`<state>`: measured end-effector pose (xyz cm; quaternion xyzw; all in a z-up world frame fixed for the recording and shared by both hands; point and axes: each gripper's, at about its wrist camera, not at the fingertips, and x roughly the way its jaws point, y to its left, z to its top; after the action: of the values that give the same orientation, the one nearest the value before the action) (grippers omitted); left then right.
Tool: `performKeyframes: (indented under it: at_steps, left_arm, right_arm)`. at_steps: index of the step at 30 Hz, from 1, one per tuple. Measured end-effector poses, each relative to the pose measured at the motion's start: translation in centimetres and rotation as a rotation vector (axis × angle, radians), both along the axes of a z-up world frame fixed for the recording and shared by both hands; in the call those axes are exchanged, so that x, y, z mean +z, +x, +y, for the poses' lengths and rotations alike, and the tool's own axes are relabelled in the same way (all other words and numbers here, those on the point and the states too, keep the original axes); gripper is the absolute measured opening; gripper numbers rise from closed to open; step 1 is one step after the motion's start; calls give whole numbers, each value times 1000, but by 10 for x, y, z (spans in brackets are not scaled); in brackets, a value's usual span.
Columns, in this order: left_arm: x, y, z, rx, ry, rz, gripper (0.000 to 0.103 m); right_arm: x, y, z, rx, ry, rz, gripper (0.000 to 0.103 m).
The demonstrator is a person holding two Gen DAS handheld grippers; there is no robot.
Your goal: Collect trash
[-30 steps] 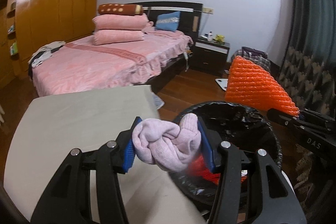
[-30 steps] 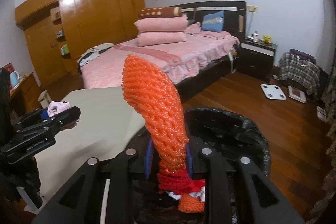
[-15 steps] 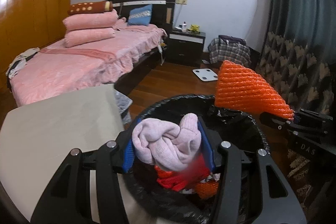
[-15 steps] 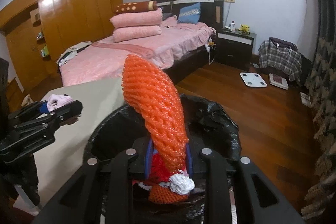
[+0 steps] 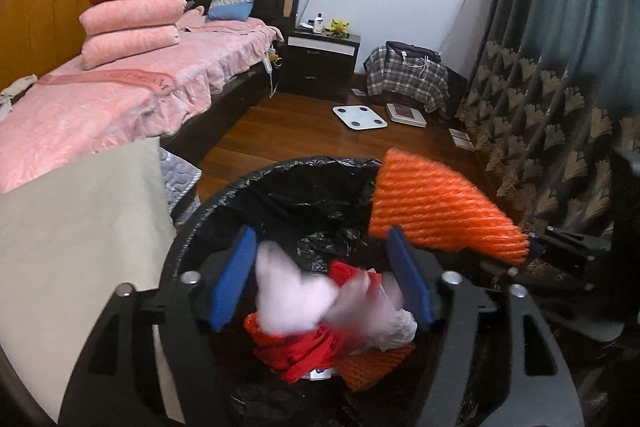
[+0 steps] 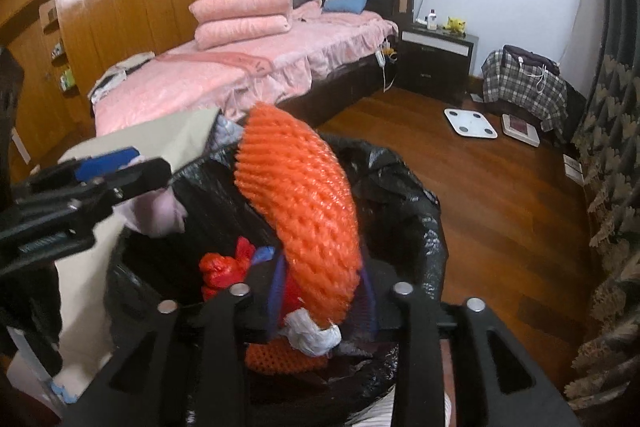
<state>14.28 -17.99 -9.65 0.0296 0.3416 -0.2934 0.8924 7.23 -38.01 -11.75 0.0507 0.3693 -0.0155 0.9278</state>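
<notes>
Bedroom floor, lower centre of frame: over the black-lined trash bin (image 5: 224,211) the left gripper (image 5: 320,283), jaws just opened wide, has the blurred pink cloth (image 5: 296,303) loose between its pads, while the right gripper (image 6: 324,299), jaws just opening, has the orange foam net (image 6: 304,211) standing between them.

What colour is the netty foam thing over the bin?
Bright orange. The foam net shows best in the right wrist view.

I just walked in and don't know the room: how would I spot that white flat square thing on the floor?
Find the pink bed, then the dark nightstand beside it. On the wooden floor in front lies the white scale, plain with four dots, unlike the red-topped one beside it.
</notes>
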Motion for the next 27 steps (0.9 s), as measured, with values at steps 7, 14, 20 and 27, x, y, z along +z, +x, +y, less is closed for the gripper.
performKeyframes:
  at_steps: [7,14,20,27]
  left_arm:
    - [9,5,11,20,-27,-4,84]
    - [35,-2,40,85,7,-43,91]
    - [56,-20,73,156,25,-60,93]
    - [80,-38,94,209,44,-91,93]
  right_arm:
    - [-3,-5,0,-4,-9,-10,74]
    - [17,-13,5,-5,16,-58,96]
    - [49,-22,16,28,63,-113,97]
    - [79,-35,37,77,79,-162,97]
